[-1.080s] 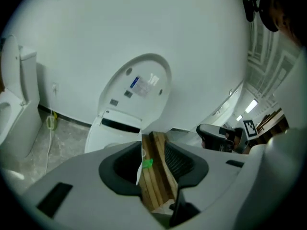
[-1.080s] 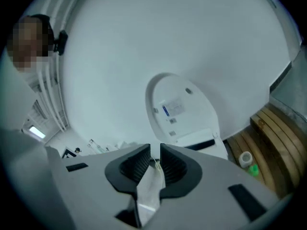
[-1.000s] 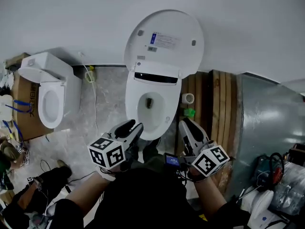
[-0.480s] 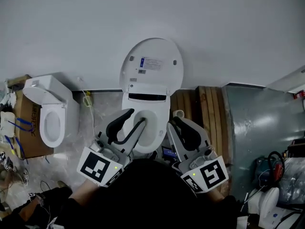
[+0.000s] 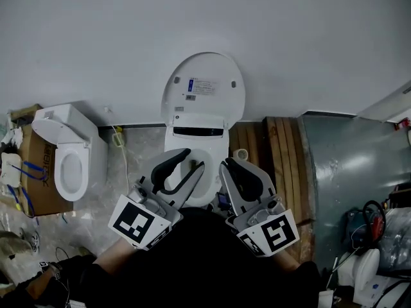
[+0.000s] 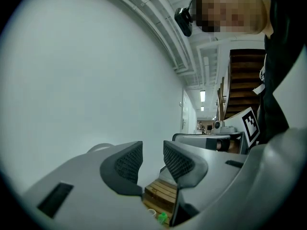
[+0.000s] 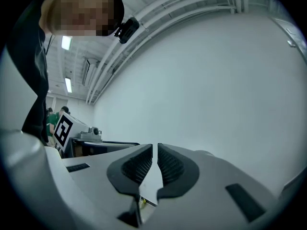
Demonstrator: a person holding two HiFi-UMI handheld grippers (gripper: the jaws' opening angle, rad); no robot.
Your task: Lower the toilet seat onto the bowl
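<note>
Black pads (image 6: 128, 163): on the left gripper (image 5: 192, 160), spread apart, nothing between them.
Left tips: over the left half of the bowl (image 5: 217, 149) opening, pointing at its far end. Contact with the bowl can't be judged.
Jaws, right gripper (image 5: 229, 165): pressed together with only a hairline slit, empty.
Right tips: at the bowl's right rim, near side. Touching or hovering, can't tell.
Square-marker cubes: both on the near side of the bowl, one (image 5: 137, 223) off its left, the other (image 5: 268, 232) off its right.
White bowl: open, sitting between the two grippers.
Raised toilet seat (image 5: 204, 111): up, hinged at the bowl's far end. Its solid oval face carries a label (image 5: 205, 86) and leans back on the wall (image 5: 270, 24).
Seat vs tools: well apart, beyond both sets of tips. Neither gripper touches it.
Ring on rim: can't tell whether a separate one lies flat on the bowl.
Small white roll (image 5: 241, 154): on the floor just right of the bowl.
Stacked wooden boards (image 5: 282, 153): right of the bowl, past the roll.
Spare second toilet (image 5: 64, 156): well left of the bowl.
Brown cardboard box (image 5: 31, 172): further left of the bowl, beyond the second toilet.
</note>
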